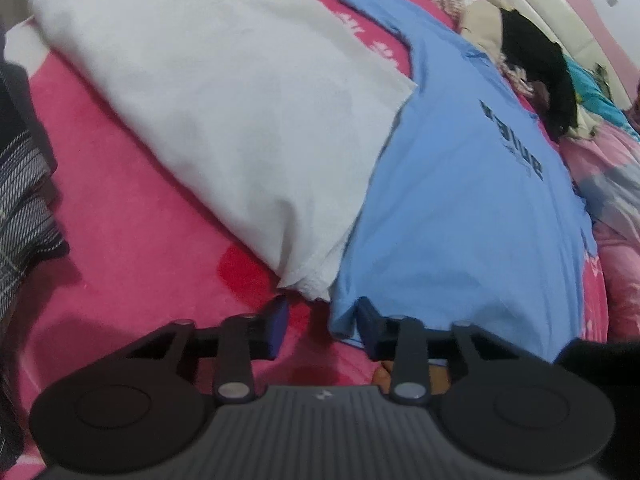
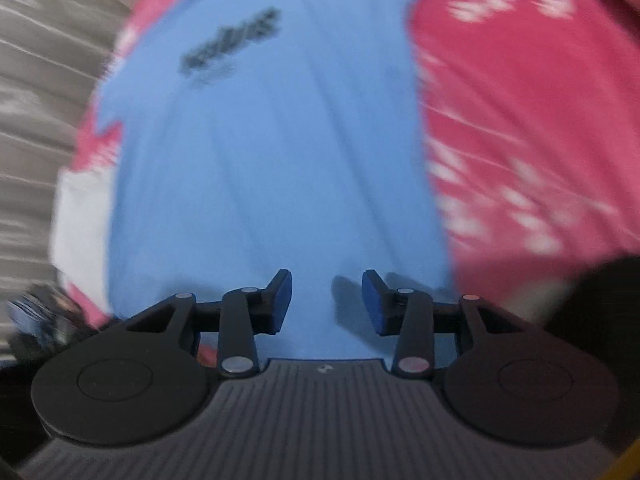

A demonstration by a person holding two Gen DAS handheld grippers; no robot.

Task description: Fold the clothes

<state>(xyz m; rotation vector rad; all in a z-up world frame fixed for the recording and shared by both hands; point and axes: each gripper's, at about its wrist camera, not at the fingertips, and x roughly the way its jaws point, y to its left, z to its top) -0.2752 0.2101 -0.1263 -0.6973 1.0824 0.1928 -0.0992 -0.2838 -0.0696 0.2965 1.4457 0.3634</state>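
Pink blanket (image 1: 140,240) covered the bed, plush, with white flower-like marks; everything below is placed against it. Light blue T-shirt (image 1: 460,220) lay spread flat on it, dark lettering on the chest, smooth thin cloth. Folded white garment (image 1: 208,92) lay on the blanket, its edge overlapping the shirt's side, soft and slightly puffed. A heap of mixed clothes (image 1: 532,72) (black, beige, teal) sat at the blanket's far edge beyond the shirt. Plaid dark fabric (image 1: 24,208) showed at the blanket's near-left edge.

Left gripper (image 1: 322,326) stood part open, holding nothing, one blue pad over the blanket, the other against the shirt's hem corner. Right gripper (image 2: 326,300) stood part open above the shirt's lower body, nothing between the pads (view blurred).
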